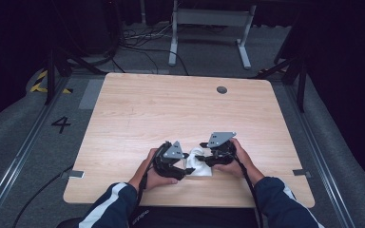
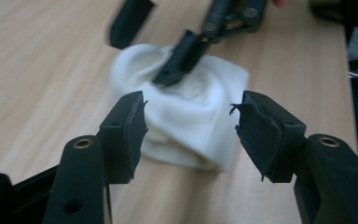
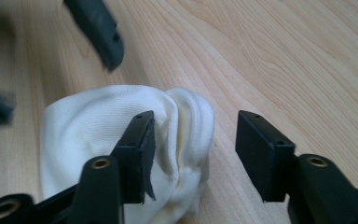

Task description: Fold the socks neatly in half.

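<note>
Wooden table [image 1: 138, 109] carries a bunched white cloth [image 1: 200, 164]; left gripper [image 2: 191, 122] and right gripper [image 3: 193, 140] both gape around it, unclamped.

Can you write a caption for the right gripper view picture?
Open right gripper over a bunched white cloth on the wooden table.

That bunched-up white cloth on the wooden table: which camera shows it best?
The right gripper view: the bunched-up white cloth is large and sharp there, its knit and folds plain. The left gripper view shows the cloth whole but slightly blurred, with the other claw over its far edge. The high view shows the cloth small, between both claws.
</note>
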`<state>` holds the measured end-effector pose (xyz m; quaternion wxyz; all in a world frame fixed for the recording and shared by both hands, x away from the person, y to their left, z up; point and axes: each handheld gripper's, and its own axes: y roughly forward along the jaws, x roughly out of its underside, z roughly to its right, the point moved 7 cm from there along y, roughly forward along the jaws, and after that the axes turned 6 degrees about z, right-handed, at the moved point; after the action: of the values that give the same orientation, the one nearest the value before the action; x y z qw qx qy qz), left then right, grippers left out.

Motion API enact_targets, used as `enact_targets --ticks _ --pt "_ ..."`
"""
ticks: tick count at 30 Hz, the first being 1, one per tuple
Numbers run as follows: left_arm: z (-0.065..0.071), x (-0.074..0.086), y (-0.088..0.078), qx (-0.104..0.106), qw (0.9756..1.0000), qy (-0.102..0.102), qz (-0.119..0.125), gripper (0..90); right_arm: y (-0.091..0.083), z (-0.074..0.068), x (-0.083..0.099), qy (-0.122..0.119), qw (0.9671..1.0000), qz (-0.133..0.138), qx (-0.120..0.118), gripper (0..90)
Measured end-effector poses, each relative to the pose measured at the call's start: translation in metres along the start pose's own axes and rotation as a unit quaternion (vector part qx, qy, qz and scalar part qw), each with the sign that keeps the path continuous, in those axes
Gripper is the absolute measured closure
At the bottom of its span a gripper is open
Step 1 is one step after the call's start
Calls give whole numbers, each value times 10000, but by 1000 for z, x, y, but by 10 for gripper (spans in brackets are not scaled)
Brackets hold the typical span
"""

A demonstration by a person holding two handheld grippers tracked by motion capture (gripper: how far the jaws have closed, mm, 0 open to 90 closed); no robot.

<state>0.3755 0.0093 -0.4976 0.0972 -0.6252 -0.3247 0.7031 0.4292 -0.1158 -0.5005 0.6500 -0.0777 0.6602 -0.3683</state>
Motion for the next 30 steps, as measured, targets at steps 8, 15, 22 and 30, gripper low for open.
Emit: enact_targets --ticks 8,15,22,30 --pt "-4 7 9 -151 9997 24 -199 496 -17 -3 -5 -120 9997 178 -91 523" --pt "-9 16 17 -283 9987 1 -412 467 -2 -3 7 -91 9998 -117 -121 711" --pt "-14 18 19 -289 9986 -87 -431 443 4 -2 16 107 9996 -172 -212 752" --pt "-21 13 6 -339 9991 -116 -221 404 -9 3 8 28 9999 -31 138 647"
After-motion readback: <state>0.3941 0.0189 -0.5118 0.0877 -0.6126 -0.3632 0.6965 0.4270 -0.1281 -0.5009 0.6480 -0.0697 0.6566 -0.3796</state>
